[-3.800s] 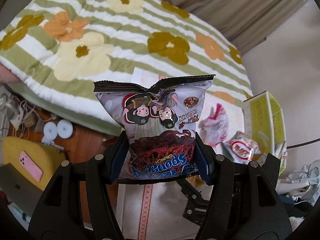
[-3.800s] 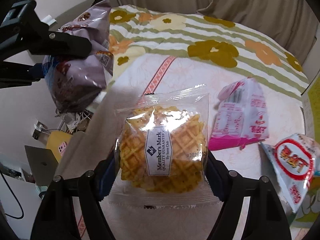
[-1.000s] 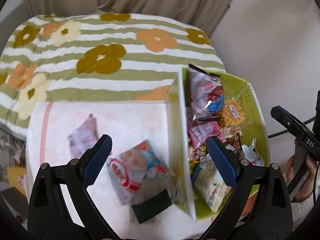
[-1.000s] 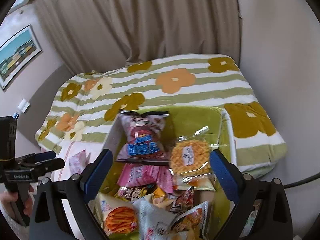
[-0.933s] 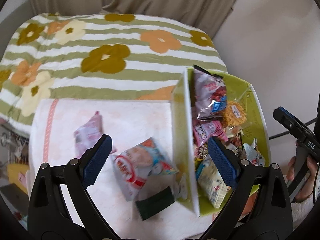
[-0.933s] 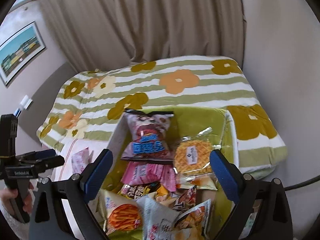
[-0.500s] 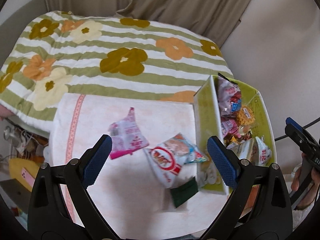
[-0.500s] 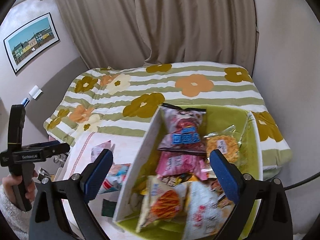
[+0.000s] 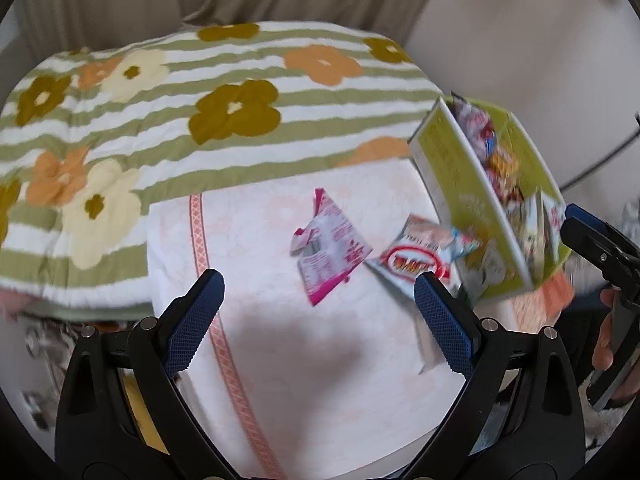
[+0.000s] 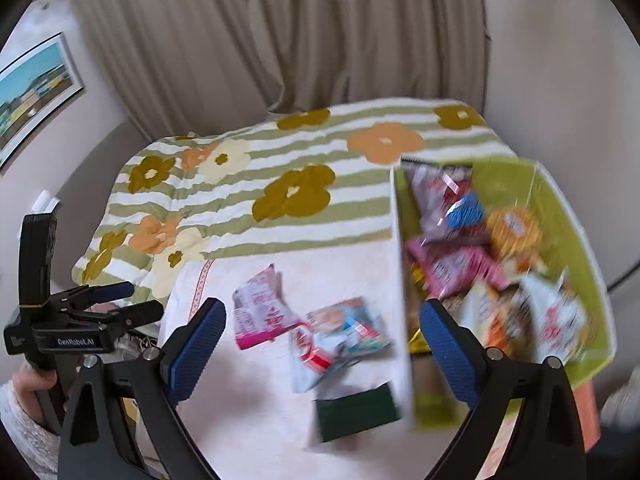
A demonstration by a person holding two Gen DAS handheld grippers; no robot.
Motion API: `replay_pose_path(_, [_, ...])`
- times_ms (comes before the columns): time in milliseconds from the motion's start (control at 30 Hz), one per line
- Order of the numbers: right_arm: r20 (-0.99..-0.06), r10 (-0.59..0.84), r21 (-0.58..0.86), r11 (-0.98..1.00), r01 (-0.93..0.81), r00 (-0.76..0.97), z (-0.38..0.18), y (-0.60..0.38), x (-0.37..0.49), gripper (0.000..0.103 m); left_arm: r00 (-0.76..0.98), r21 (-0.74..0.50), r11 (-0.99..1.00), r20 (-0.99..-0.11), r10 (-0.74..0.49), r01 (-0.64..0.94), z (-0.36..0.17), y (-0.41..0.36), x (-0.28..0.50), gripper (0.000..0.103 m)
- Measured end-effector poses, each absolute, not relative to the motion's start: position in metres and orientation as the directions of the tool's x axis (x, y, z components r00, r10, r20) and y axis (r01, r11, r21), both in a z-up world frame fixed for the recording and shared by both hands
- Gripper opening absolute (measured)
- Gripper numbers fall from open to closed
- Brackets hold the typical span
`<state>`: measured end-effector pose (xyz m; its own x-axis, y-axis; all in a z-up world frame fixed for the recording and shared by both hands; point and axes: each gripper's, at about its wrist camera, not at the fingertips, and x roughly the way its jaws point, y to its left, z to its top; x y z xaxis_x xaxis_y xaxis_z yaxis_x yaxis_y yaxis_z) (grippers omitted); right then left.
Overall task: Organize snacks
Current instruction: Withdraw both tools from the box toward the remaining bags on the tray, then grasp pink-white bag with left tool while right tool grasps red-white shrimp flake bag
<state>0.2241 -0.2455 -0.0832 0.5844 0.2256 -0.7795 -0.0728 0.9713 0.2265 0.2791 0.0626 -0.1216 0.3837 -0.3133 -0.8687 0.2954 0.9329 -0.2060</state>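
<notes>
A pink-and-white snack packet (image 9: pixel 328 246) (image 10: pixel 260 308) and a white packet with a red oval logo (image 9: pixel 420 254) (image 10: pixel 336 336) lie on the white-clothed table (image 9: pixel 280 360). A lime-green box (image 9: pixel 460 184) (image 10: pixel 568 216) at the table's right holds several snack bags. My left gripper (image 9: pixel 318 320) is open and empty above the table's near side, left of the packets. My right gripper (image 10: pixel 322 344) is open and empty above the logo packet and the box's left wall.
A dark green flat object (image 10: pixel 356 410) lies by the box's near corner. A bed with a striped floral quilt (image 9: pixel 200 100) lies beyond the table. Curtains (image 10: pixel 280 40) and walls stand behind. The other gripper shows at each view's edge, the left one (image 10: pixel 80 320) and the right one (image 9: pixel 604 248).
Both grippers were shut on snack bags; those bags now lie in the box and both grippers are open. Both have since swung left, from over the box toward the table.
</notes>
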Motion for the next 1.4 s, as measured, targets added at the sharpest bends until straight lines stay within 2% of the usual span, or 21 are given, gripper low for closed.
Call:
replay_pose_path(133, [-0.807, 0.135, 0.205, 0.977, 0.059, 0.574, -0.105, -0.228, 0.221, 0.097, 0.332, -0.204, 0.902, -0.881, -0.339, 0.381, -0.142, 0.066, 0.296, 0.096])
replay_pose_path(333, [-0.842, 0.078, 0.229, 0.947, 0.223, 0.533, -0.144, -0.217, 0.214, 0.097, 0.228, -0.222, 0.84, -0.9, -0.372, 0.496, -0.183, 0.043, 0.321, 0.096])
replay_pose_path(633, [-0.857, 0.051, 0.259, 0.902, 0.345, 0.513, -0.197, -0.205, 0.223, 0.097, 0.151, -0.219, 0.762, -0.911, -0.383, 0.609, -0.245, 0.009, 0.349, 0.096])
replay_pose_path(1033, [-0.855, -0.074, 0.199, 0.868, 0.456, 0.513, -0.216, -0.206, 0.247, 0.097, 0.149, -0.166, 0.683, -0.914, -0.377, 0.712, -0.282, -0.021, 0.358, 0.095])
replay_pose_path(1233, [-0.871, -0.086, 0.173, 0.867, 0.467, 0.483, -0.229, -0.212, 0.256, 0.097, 0.17, -0.137, 0.678, -0.915, -0.366, 0.722, -0.289, -0.028, 0.362, 0.088])
replay_pose_path(1400, [-0.872, -0.087, 0.17, 0.869, 0.465, 0.482, -0.235, -0.214, 0.261, 0.097, 0.231, -0.052, 0.669, -0.916, -0.327, 0.741, -0.289, -0.033, 0.356, 0.069])
